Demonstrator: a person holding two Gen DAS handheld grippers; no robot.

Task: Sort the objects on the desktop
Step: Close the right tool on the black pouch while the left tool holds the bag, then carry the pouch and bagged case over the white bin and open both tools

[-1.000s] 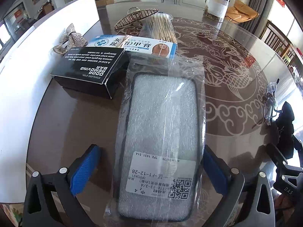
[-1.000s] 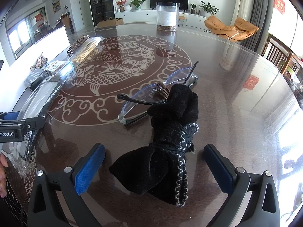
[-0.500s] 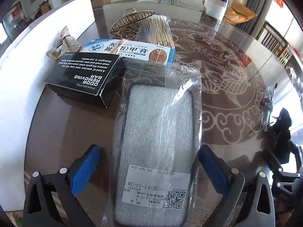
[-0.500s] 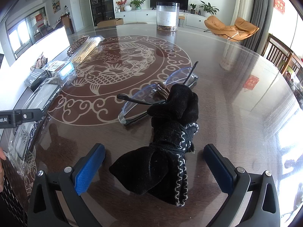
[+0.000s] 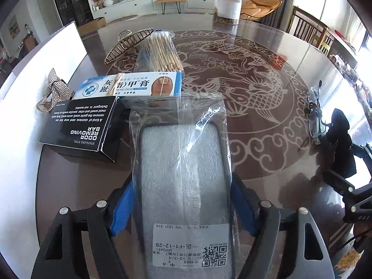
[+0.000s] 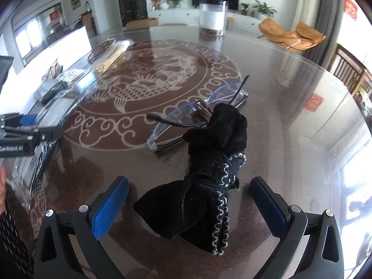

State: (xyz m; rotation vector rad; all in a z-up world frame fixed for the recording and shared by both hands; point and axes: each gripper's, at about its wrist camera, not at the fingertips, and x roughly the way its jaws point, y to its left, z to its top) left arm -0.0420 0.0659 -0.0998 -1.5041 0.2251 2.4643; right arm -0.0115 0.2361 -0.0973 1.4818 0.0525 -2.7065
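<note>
While the jaws of the left gripper (image 5: 182, 205) are closing, the bagged phone case (image 5: 183, 181) lies lengthwise between its blue pads (image 5: 123, 207), which stand at the edges of the clear bag on both sides; whether they already press on it cannot be told. The case rests flat on the table (image 5: 267, 139), its white label nearest the gripper. Ahead and to the left of this gripper lies the black box (image 5: 80, 125) marked as an odor removing bar. Directly ahead, just past the far end of the bag, lies the blue-and-white cream box (image 5: 132, 84). Beyond that box lies a pack of cotton swabs (image 5: 160, 51), with a wire hair clip (image 5: 126, 44) beside it.

The right gripper (image 6: 189, 205) stands wide open with nothing gripped. A black drawstring pouch (image 6: 209, 186) lies on the table between its two fingers, clear of both pads. Just ahead of the pouch and touching its far end lies a pair of clear glasses (image 6: 193, 114). Far ahead stands a clear cylindrical canister (image 6: 212, 18).
</note>
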